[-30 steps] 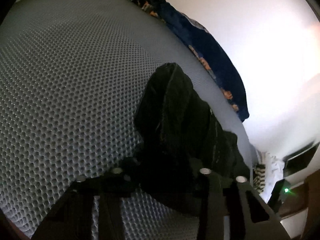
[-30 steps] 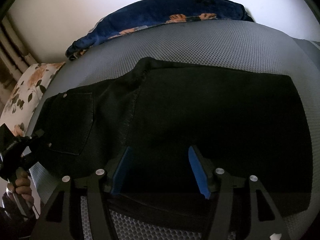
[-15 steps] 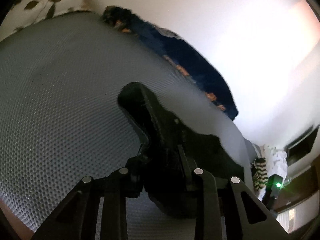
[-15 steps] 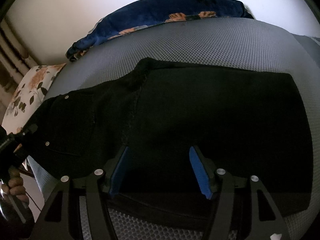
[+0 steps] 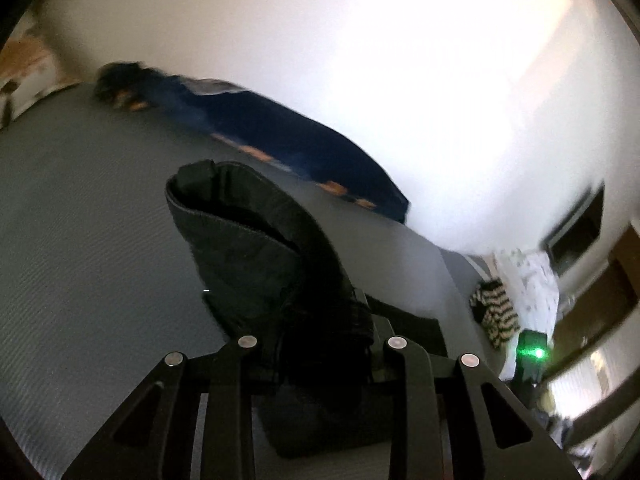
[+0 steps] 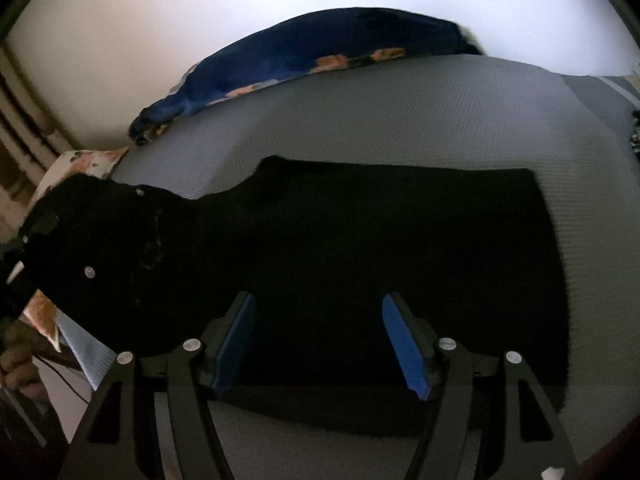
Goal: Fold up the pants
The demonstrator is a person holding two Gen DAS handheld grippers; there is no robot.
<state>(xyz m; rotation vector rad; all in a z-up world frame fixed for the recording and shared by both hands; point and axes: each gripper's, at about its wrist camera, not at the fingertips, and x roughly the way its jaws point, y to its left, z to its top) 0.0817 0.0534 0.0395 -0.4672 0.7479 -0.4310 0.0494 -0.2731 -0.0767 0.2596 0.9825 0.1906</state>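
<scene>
Lying flat on the grey bed [image 6: 400, 108], the black pants [image 6: 360, 248] have 1 end lifted, clamped in the left tool [image 5: 320, 344]; the right tool [image 6: 316, 340] hovers above them, jaws apart, just widened.

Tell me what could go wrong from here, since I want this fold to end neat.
The left gripper holds only a bunched corner of the waist end of the pants, so it may slip free mid-lift. The right gripper hangs open over the legs, pinning nothing, so they might drag across the grey mattress and crease.
</scene>
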